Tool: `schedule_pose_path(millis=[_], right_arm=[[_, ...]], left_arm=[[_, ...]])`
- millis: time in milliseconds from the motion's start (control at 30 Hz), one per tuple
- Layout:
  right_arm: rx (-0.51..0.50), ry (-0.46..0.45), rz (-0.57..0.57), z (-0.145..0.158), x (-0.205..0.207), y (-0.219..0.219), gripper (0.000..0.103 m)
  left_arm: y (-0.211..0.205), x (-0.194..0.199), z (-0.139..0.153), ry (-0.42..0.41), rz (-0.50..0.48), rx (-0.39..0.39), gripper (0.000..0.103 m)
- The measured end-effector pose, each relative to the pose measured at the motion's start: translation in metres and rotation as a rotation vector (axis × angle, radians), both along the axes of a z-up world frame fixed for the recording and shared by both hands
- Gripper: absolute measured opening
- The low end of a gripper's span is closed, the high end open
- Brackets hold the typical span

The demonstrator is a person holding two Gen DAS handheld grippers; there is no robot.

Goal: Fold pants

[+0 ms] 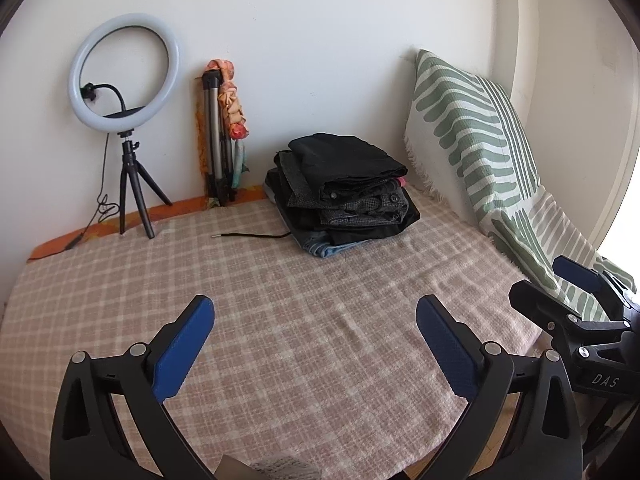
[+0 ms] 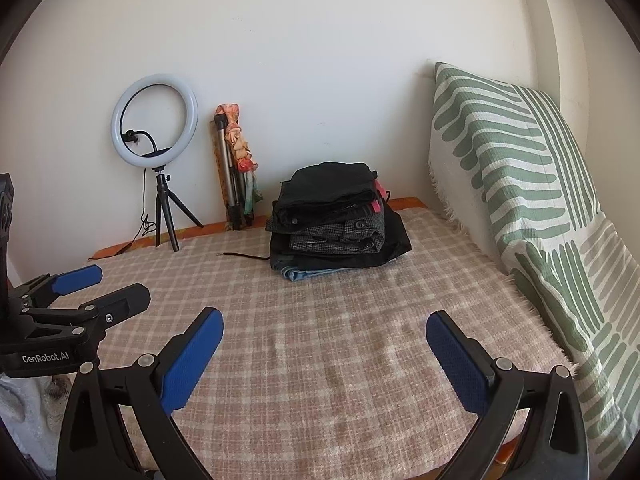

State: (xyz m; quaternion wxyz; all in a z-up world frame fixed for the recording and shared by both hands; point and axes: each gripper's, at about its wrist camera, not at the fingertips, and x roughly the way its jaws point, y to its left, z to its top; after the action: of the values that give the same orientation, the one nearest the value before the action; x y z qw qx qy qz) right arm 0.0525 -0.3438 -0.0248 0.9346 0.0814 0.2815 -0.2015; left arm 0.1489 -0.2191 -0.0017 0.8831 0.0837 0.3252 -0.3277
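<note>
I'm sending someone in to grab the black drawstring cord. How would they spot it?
On the checked pink blanket covering the bed, find the stack of folded pants near the back wall. The cord lies flat on the blanket just left of the stack's base, toward the ring light: one thin black string with a pale metal tip.

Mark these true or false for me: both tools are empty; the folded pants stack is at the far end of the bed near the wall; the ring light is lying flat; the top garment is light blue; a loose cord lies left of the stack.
1. Both tools empty: true. The left tool and right tool stand open with nothing between them.
2. Stack near the wall: true.
3. Ring light lying flat: false; it stands upright on a tripod.
4. Top garment light blue: false; it is black.
5. Cord left of the stack: true.
</note>
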Motion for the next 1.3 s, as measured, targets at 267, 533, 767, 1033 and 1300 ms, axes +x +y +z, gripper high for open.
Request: schedule_pose_path(millis=[267, 533, 767, 1033, 1300], right_arm=[[-0.011, 0.016, 0.006, -0.0035, 0.0044, -0.0027, 0.103], [-0.025, 0.014, 0.010, -0.0025, 0.0063, -0.0018, 0.103], [-0.023, 0.012, 0.012, -0.0011, 0.0068, -0.0036, 0.103], [-0.020, 0.017, 0.016, -0.0033, 0.0066, -0.0018, 0.103], [-0.010, 0.026, 0.015, -0.0063, 0.0068, -0.0025, 0.103]], left_arm=[[-0.0060, -0.0032, -0.0038, -0.006, -0.033, 0.020, 0.101], [-0.0065, -0.0014, -0.0052, -0.004, -0.031, 0.022, 0.101], [-0.0066, 0.0010, -0.0079, 0.003, -0.029, 0.022, 0.101], [-0.0058, 0.0005, -0.0079, -0.012, -0.028, 0.027, 0.101], [-0.0068, -0.0006, -0.0086, -0.013, -0.022, 0.033, 0.101]])
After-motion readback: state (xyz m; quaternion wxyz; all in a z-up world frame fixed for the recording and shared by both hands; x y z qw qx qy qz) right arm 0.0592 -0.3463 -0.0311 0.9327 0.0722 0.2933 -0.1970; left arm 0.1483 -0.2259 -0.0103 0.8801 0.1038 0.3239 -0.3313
